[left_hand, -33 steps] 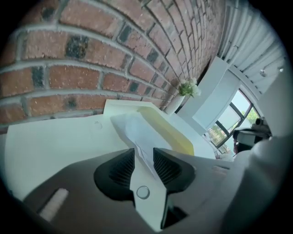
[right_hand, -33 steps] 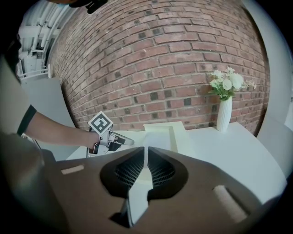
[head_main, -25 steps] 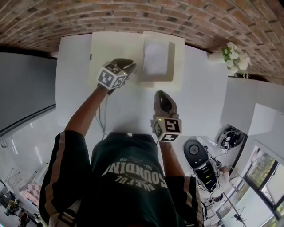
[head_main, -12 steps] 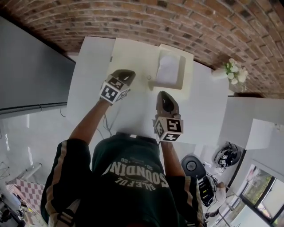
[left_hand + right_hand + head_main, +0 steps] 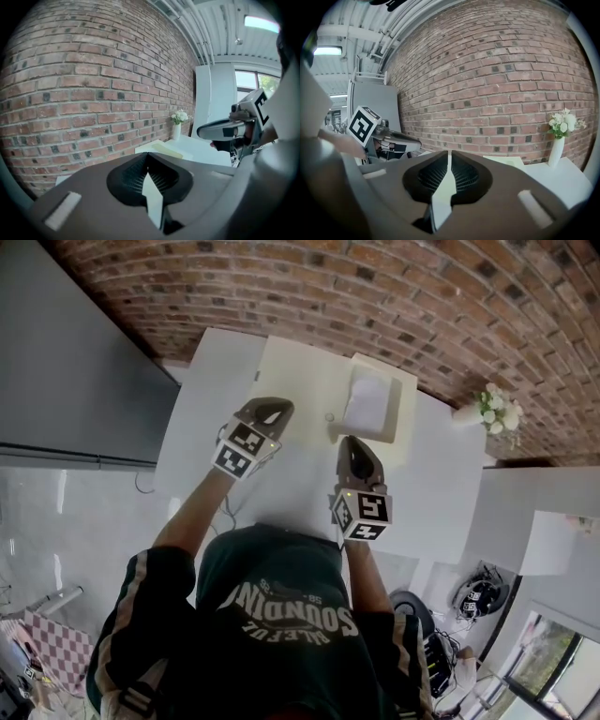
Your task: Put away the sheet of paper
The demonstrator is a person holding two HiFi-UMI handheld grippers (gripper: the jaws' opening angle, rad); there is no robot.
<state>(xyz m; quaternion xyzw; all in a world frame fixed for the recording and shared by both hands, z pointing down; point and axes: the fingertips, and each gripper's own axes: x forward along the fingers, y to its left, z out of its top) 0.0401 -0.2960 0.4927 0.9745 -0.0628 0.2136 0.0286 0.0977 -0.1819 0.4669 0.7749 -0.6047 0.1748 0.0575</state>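
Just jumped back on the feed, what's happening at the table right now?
A person holds the left hand-held gripper and the right hand-held gripper above the white table, both with jaws shut and nothing visibly pinched. The white sheet of paper lies flat inside the shallow cream tray near the brick wall, apart from both grippers. From how things lie, the sheet looks put away.

Large pale capitals are running across the dark green T-shirt [image 5: 281,601], showing upside down to the head camera and reading roughly "SOUNDIN" (the first letter is staying doubtful). A smaller line beside them is blurring too much to read. The marker cube [image 5: 242,448] on the left gripper [image 5: 265,412] and the marker cube [image 5: 363,514] on the right gripper [image 5: 354,448] are showing black-and-white square code patterns, no letters or numbers.
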